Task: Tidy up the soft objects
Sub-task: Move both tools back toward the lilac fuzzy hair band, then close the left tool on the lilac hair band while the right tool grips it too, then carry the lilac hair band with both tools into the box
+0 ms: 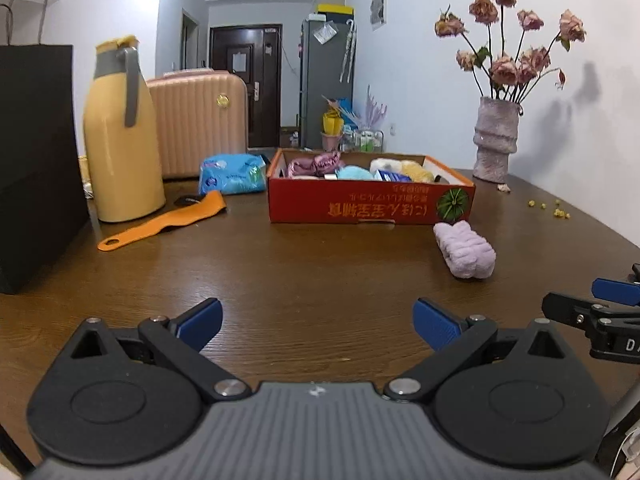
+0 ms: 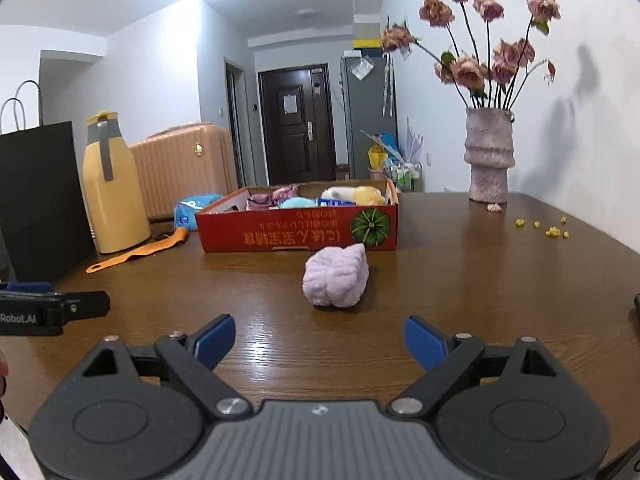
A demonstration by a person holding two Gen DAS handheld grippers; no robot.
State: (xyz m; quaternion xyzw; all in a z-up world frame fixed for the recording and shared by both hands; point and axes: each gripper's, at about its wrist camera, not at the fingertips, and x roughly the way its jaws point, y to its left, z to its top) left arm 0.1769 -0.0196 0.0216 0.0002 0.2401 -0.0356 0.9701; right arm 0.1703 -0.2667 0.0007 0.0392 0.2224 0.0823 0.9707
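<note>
A fluffy lilac soft object [image 2: 336,278] lies on the brown table just in front of a red cardboard box [image 2: 280,236]; it also shows in the left wrist view [image 1: 466,250], right of the box [image 1: 360,206]. The box holds several soft items, pink, light blue, white and yellow. My right gripper [image 2: 319,342] is open and empty, a short way in front of the lilac object. My left gripper [image 1: 318,324] is open and empty over bare table, left of the lilac object and well short of the box.
A yellow thermos [image 1: 120,140], a black paper bag [image 1: 36,160], an orange strap [image 1: 160,220] and a blue packet [image 1: 232,174] stand at the left. A vase of dried roses [image 2: 488,156] stands back right, with small yellow bits [image 2: 548,230] nearby.
</note>
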